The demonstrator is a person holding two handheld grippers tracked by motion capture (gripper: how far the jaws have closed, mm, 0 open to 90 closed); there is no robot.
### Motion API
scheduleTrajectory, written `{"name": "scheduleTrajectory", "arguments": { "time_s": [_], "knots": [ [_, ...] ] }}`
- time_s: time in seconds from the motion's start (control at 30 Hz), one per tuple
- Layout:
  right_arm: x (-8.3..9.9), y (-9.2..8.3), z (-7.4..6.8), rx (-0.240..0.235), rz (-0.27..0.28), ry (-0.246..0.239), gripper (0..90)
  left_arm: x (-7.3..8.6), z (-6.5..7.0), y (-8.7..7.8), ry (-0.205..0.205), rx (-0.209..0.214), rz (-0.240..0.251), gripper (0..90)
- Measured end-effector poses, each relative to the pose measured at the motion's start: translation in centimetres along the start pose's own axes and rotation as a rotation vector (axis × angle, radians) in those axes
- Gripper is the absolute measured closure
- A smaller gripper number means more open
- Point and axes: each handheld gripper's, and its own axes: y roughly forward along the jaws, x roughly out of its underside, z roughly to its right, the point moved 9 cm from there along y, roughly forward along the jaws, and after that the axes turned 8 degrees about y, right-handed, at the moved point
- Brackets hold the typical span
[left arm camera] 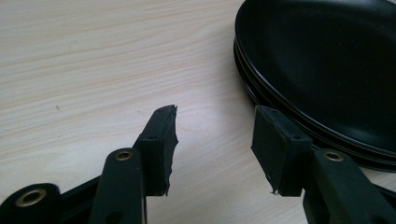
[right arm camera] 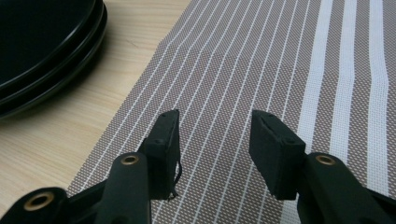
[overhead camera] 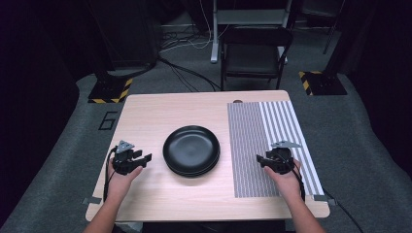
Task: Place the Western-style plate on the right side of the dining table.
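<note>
A stack of black plates (overhead camera: 191, 150) sits in the middle of the light wooden table (overhead camera: 160, 109). A grey and white striped placemat (overhead camera: 269, 126) covers the table's right side. My left gripper (overhead camera: 144, 158) rests on the wood just left of the plates, open and empty; the left gripper view has the plates (left arm camera: 327, 65) past its right jaw. My right gripper (overhead camera: 260, 159) sits open over the placemat's near part, nothing between its jaws. In the right gripper view the placemat (right arm camera: 261, 70) lies under the jaws and the plates (right arm camera: 42, 42) are at upper left.
A black folding chair (overhead camera: 255, 53) stands beyond the table's far edge. Cables run across the grey floor behind it. Two black stand bases with yellow-black tape (overhead camera: 109, 90) (overhead camera: 321, 82) flank the table's far corners.
</note>
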Motion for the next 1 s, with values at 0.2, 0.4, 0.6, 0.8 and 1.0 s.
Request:
{"name": "scheduleTrajectory", "arguments": {
  "time_s": [0.2,0.4,0.6,0.8,1.0],
  "knots": [
    [-0.1,0.4,-1.1,-0.033,-0.029,-0.002,51.7,-0.6,0.6,0.3,0.025,0.007,-0.009,50.1],
    [-0.5,0.7,-2.2,-0.042,-0.032,-0.024,51.4,-1.6,0.9,0.9,-0.02,0.024,-0.004,49.7],
    [-0.8,1.0,-3.0,-0.068,-0.036,-0.023,52.0,-2.1,1.3,1.7,-0.031,0.02,-0.018,53.6],
    [-1.3,0.9,-3.4,-0.079,-0.03,-0.018,52.4,-2.9,1.5,1.9,-0.049,0.03,0.004,53.7],
    [-2.3,0.9,-4.1,-0.088,-0.01,-0.009,55.7,-3.5,1.7,1.8,-0.058,0.04,0.016,53.2]
  ]
}}
